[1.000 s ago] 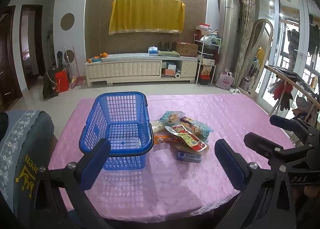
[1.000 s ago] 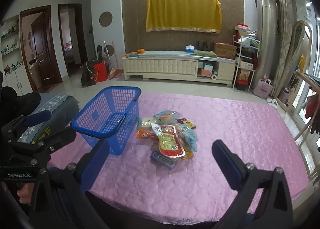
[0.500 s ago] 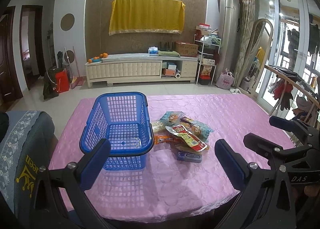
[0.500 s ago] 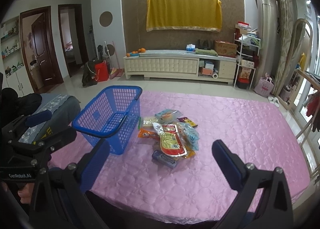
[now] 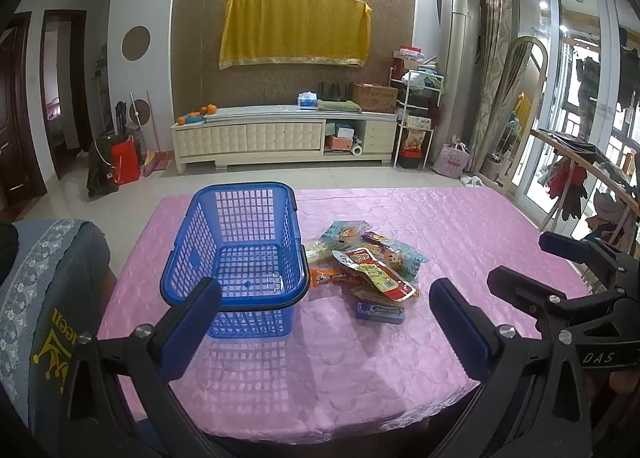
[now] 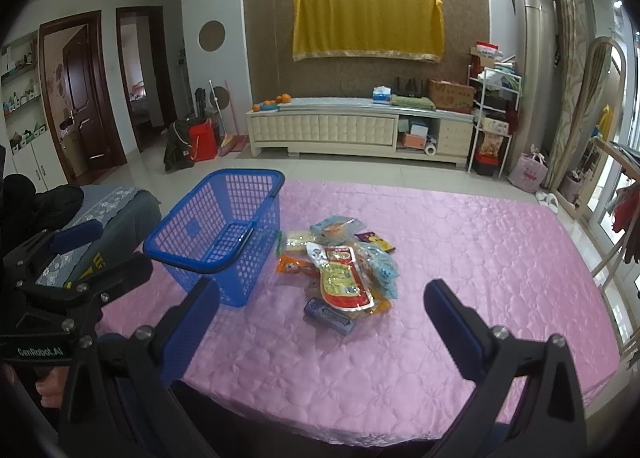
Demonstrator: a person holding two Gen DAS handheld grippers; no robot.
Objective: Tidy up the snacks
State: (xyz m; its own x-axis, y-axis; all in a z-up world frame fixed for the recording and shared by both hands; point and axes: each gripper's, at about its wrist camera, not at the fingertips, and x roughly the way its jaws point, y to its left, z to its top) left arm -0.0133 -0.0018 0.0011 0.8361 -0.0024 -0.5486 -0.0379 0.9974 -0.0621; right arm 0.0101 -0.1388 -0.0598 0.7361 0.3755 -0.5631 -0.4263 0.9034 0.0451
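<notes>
On the bench, which carries a pink quilted cloth, a blue basket stands upright with its open side up, and its long axis runs from the near edge toward the far wall. Just beside it, on its right, lies the pile of snacks. On top of the pile is a red and white packet; in the left wrist view its long axis goes obliquely from far-left to near-right, while in the right wrist view it points almost straight toward the camera. A small blue packet lies flat at the near edge of the pile, with its long side across the view. The left hand-held gripper hangs above the near part of the bench with its two fingers spread wide and nothing between them. The right hand-held gripper is spread wide in the same way and holds nothing. The left wrist view looks down into the basket and shows its bottom grid, and also the right hand-held gripper at the right border. The right wrist view shows the outer right wall of the basket, its black handle lying inside, and the left hand-held gripper at the left border.
</notes>
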